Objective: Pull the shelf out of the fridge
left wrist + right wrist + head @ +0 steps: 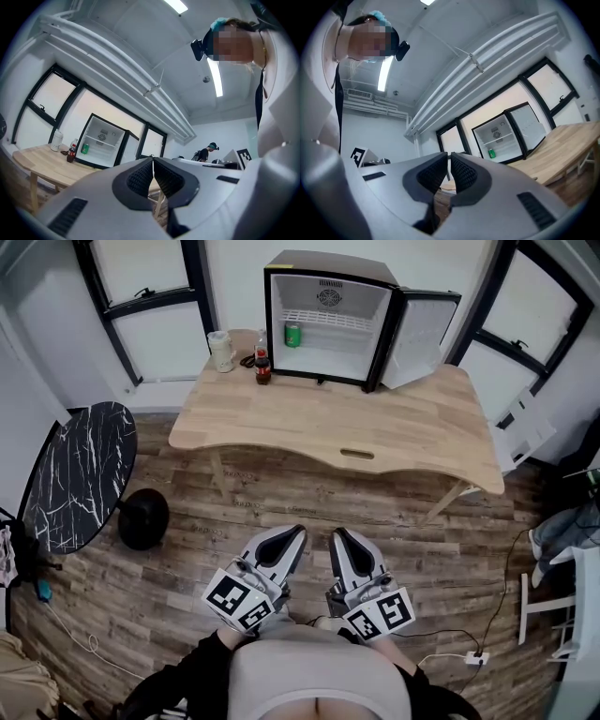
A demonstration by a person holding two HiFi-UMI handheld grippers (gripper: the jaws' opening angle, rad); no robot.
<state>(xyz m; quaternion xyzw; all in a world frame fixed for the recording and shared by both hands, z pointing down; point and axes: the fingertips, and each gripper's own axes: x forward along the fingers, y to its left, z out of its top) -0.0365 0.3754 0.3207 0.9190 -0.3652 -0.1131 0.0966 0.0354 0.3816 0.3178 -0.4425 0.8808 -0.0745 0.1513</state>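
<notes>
Both left tongs [298,532] and right tongs [339,534] sit closed, empty; the green can [292,335] shows illegible print.

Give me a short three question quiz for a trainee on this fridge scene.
1. True or false: the fridge door is shut.
2. What stands inside the fridge? A) cola bottle B) green can C) white cup
3. Fill in: the left tongs and right tongs are both ___, holding nothing.
Key: 1 false, it stands open. 2 B. 3 shut.
</notes>
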